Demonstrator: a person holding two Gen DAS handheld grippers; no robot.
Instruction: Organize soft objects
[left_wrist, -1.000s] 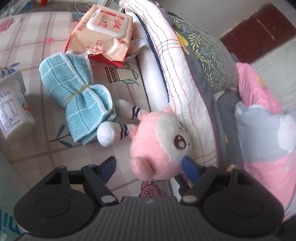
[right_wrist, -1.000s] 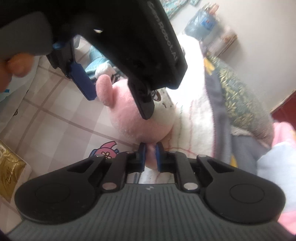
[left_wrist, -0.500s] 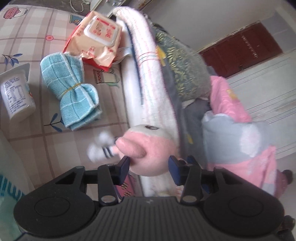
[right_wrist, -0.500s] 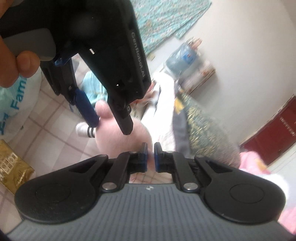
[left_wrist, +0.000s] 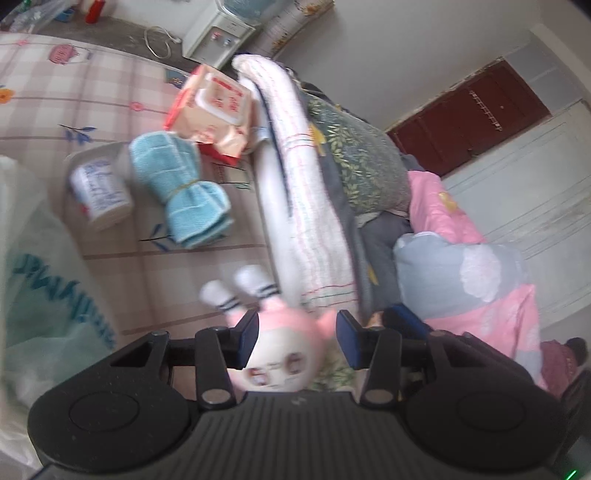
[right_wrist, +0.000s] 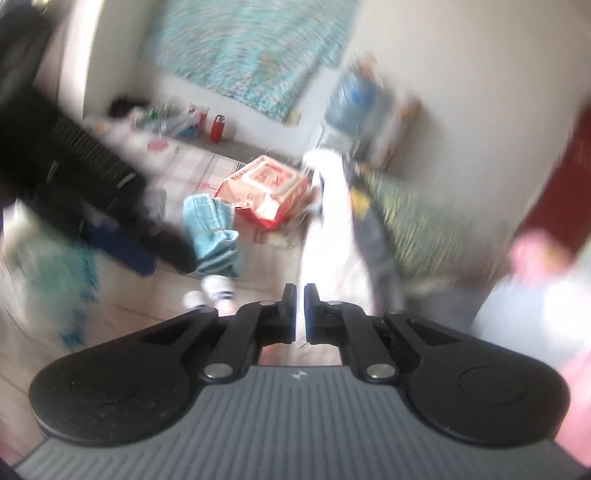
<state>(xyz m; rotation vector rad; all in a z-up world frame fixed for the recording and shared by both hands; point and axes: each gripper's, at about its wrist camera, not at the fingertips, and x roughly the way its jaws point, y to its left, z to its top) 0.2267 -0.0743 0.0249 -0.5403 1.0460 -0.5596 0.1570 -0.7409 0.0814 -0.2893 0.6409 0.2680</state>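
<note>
Left hand-held gripper (left_wrist: 297, 338), bottom centre of frame, spread around a pink plush (left_wrist: 284, 350), blue pads beside its head; contact unclear. Plush feet (left_wrist: 236, 286) pointing up-frame over the checked bed (left_wrist: 92, 99). Blue towel (left_wrist: 184, 188) centre left, wipes pack (left_wrist: 214, 107) above it. Right hand-held gripper (right_wrist: 300, 314) nearly clenched, narrow slit showing; grasp impossible to tell, view blurred.

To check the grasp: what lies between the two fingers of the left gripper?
In the left wrist view, the pink plush toy lies between the left gripper fingers.
</note>
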